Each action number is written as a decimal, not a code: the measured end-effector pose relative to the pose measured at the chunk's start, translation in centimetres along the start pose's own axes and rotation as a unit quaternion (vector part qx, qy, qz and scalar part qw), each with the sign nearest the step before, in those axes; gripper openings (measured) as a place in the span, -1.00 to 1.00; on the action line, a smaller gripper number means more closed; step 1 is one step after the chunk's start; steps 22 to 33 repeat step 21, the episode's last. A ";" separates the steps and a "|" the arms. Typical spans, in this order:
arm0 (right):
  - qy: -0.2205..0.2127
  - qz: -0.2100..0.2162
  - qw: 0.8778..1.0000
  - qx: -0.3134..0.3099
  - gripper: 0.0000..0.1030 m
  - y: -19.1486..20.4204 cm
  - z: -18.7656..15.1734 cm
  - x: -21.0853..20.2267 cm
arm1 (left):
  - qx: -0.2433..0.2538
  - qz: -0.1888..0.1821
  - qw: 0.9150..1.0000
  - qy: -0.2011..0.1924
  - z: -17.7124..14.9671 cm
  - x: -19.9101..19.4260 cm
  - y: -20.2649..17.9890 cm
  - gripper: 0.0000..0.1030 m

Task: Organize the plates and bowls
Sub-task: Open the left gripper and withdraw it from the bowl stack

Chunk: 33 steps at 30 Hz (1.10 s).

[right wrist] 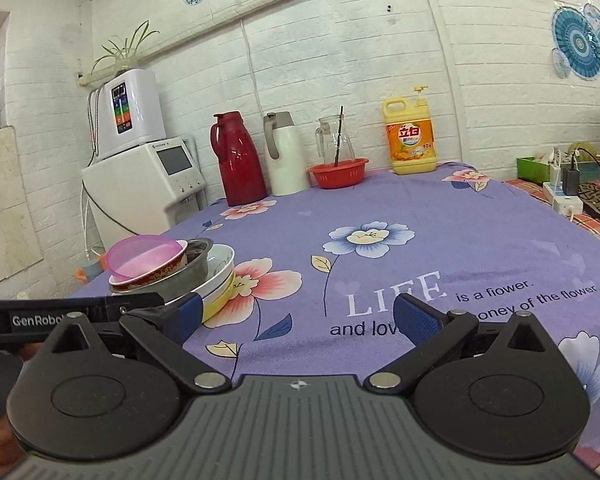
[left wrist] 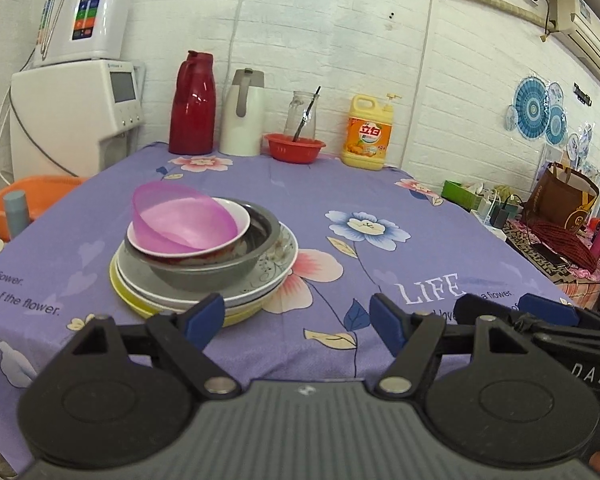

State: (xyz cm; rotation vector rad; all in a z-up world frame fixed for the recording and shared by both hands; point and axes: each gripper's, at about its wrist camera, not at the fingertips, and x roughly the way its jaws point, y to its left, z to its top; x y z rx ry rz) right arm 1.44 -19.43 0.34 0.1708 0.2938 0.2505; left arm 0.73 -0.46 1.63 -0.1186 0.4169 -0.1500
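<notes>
A stack of dishes stands on the purple flowered tablecloth point(left wrist: 380, 184). A tilted pink plastic bowl point(left wrist: 180, 218) lies in a white bowl point(left wrist: 236, 220) with a red pattern, inside a grey metal bowl point(left wrist: 220, 270), on a patterned plate point(left wrist: 276, 264), white plates and a yellow plate point(left wrist: 128, 300). The stack also shows in the right wrist view point(right wrist: 172, 268). My left gripper point(left wrist: 296, 314) is open and empty, just in front and right of the stack. My right gripper point(right wrist: 298, 316) is open and empty, right of the stack, beside the left gripper.
Along the back wall stand a red thermos point(left wrist: 192, 104), a white thermos point(left wrist: 244, 114), a glass jug point(left wrist: 302, 116) behind a red basket point(left wrist: 294, 146), and a yellow detergent bottle point(left wrist: 366, 134). White appliances point(left wrist: 76, 116) stand left; clutter point(left wrist: 556, 216) lies right of the table.
</notes>
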 end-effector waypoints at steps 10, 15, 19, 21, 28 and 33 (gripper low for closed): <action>0.027 0.012 0.999 -0.039 1.00 1.9 -1.2 0.7 | 0.005 0.039 0.999 -0.003 -0.9 -0.4 0.9 0.40; 0.039 0.023 0.998 -0.041 1.00 2.2 -1.6 0.8 | 0.002 0.052 0.999 0.006 -1.0 -0.1 1.4 0.40; 0.041 0.023 0.998 -0.039 1.00 2.1 -1.7 0.8 | 0.005 0.052 0.999 0.003 -1.1 -0.1 1.4 0.40; 0.042 0.022 0.998 -0.036 1.00 2.0 -1.7 0.7 | 0.007 0.052 0.999 0.002 -1.2 -0.1 1.2 0.40; 0.042 0.022 0.998 -0.036 1.00 2.0 -1.7 0.7 | 0.007 0.052 0.999 0.002 -1.2 -0.1 1.2 0.40; 0.042 0.022 0.998 -0.036 1.00 2.0 -1.7 0.7 | 0.007 0.052 0.999 0.002 -1.2 -0.1 1.2 0.40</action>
